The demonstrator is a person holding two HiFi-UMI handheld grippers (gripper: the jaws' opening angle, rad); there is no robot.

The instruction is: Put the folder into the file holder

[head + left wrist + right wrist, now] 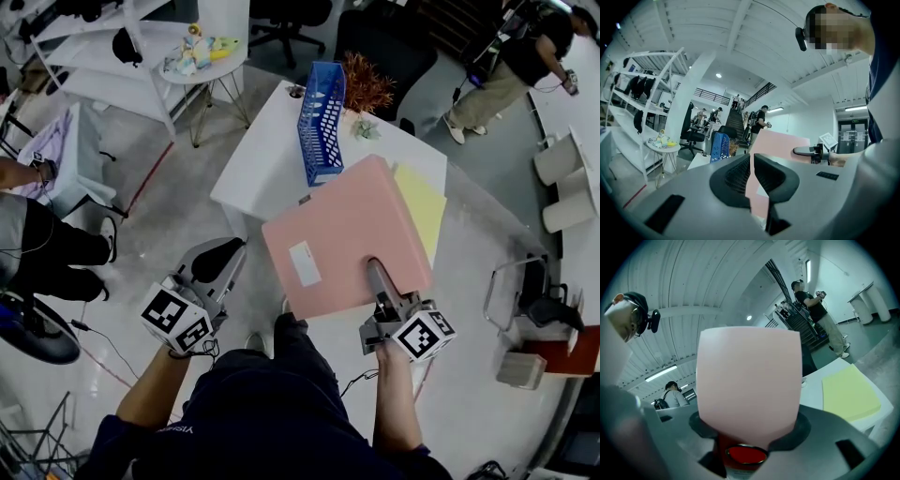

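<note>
A pink folder [342, 234] with a white label hangs roughly flat over the near edge of the white table [258, 164]. My right gripper [375, 272] is shut on its near edge, one jaw lying on top. In the right gripper view the pink folder [749, 376] fills the space between the jaws of that gripper [749, 427]. The blue mesh file holder [322, 122] stands on the table beyond the folder. My left gripper [223, 261] is left of the folder, apart from it, jaws together and empty [751, 173]. The folder [780, 143] and file holder [719, 146] show behind them.
A yellow folder [424, 208] lies on the table under the pink one's right side. A dried plant [366, 86] stands behind the holder. A round side table [202, 52] is at the far left, a person [525, 66] at the far right, another person [47, 244] at left.
</note>
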